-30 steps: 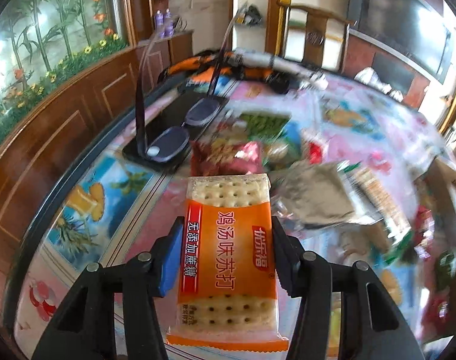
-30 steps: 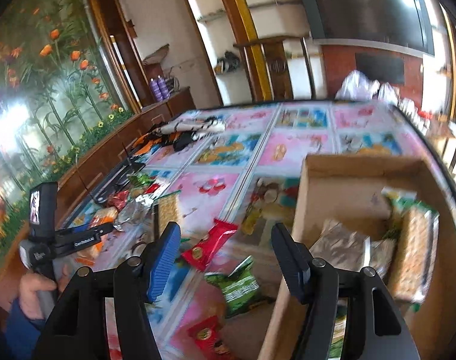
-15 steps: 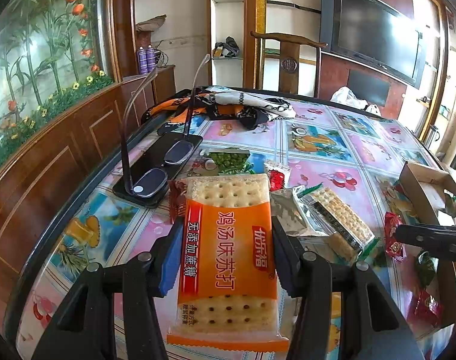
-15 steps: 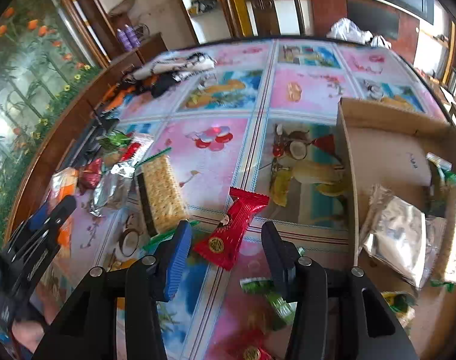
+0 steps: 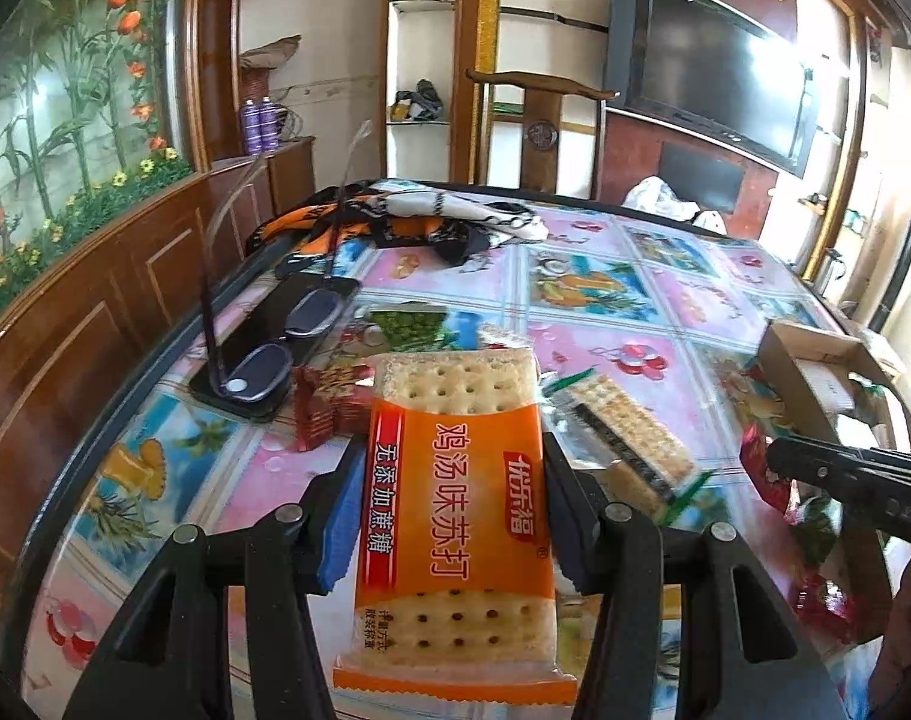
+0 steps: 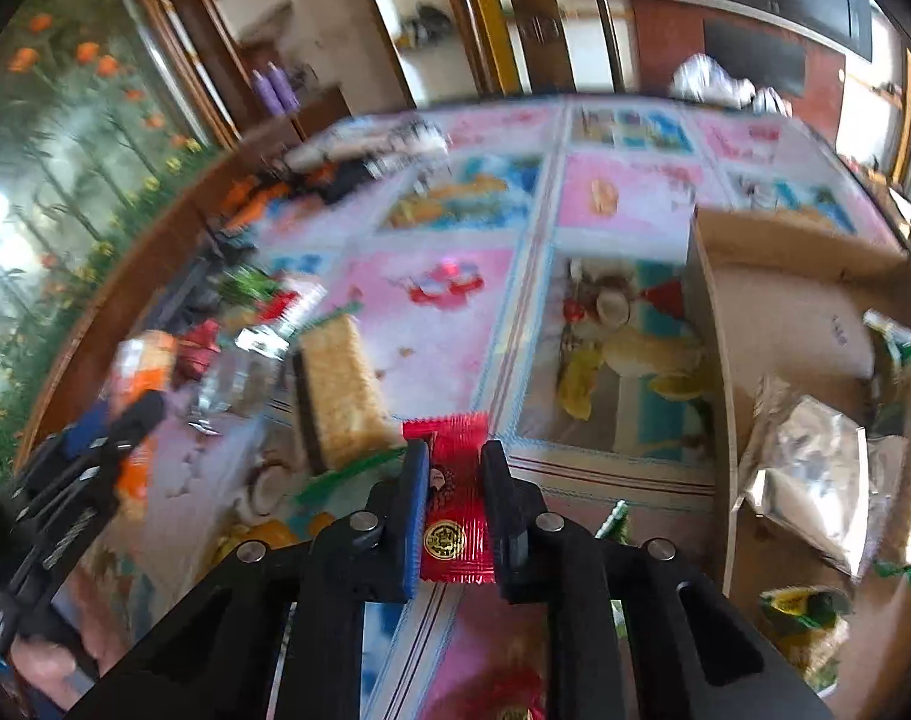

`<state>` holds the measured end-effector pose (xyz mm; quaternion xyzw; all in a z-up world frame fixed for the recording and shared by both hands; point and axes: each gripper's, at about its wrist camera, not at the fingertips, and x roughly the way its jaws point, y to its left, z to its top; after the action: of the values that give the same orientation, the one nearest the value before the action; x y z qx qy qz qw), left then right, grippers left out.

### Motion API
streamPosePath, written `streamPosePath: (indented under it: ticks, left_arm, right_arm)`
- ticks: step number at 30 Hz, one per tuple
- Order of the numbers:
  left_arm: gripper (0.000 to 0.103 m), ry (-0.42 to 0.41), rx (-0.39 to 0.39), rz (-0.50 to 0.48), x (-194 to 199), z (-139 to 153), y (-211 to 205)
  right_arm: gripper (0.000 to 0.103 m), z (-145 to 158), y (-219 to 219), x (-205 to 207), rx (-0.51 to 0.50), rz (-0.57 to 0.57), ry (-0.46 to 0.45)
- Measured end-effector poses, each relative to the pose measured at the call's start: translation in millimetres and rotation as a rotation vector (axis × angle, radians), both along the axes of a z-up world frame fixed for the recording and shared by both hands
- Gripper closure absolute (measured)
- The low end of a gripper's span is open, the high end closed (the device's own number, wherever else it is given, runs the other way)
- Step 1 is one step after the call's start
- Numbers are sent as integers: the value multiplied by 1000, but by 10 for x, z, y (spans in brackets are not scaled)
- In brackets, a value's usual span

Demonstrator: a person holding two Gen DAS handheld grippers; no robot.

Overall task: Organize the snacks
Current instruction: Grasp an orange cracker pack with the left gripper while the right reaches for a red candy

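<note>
Your left tool (image 5: 449, 546) pinched the orange cracker pack (image 5: 458, 516) above the bench (image 5: 605, 306); your right tool (image 6: 453, 516) clamped a red candy packet (image 6: 452, 504). The cardboard box (image 6: 785, 312) held several snacks, while others lay loose outside.

Left gripper (image 5: 452, 516) fills lower centre of left wrist view, black arms splayed to bottom corners, blue-padded fingers (image 5: 340, 525) clamped on orange soda cracker packet (image 5: 455, 516). Right gripper (image 6: 453, 510) at lower centre of right wrist view, jaws nearly together, pinching red candy wrapper (image 6: 454, 516). Person's hand (image 6: 47, 669) grips left tool's handle, lower left of frame, blurred.
</note>
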<state>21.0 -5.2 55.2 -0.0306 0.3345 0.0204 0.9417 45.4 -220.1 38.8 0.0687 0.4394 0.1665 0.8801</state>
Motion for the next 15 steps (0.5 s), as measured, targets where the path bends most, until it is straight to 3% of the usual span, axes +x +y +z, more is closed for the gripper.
streamPosePath:
  ticks: [2,3,11,12,15]
  left_arm:
    - [51,-13,13,-13,-17,14,-74]
    - [51,-17,21,-18,-23,15,-108]
    - [51,-4,45,-58,32,-15,-336]
    - [51,-1,45,-58,33,-21,-341]
    - [51,4,46,-50,37,-31,-321]
  right_arm:
    - [85,53,-17,-97,29,6,-49]
    - [95,64,-18,-135,38,11,-66]
    - [94,-44,-16,-106,30,49,-7]
    - [91,-43,-17,-99,31,56,-3]
    - [70,-97,3,-85,-3,46,22]
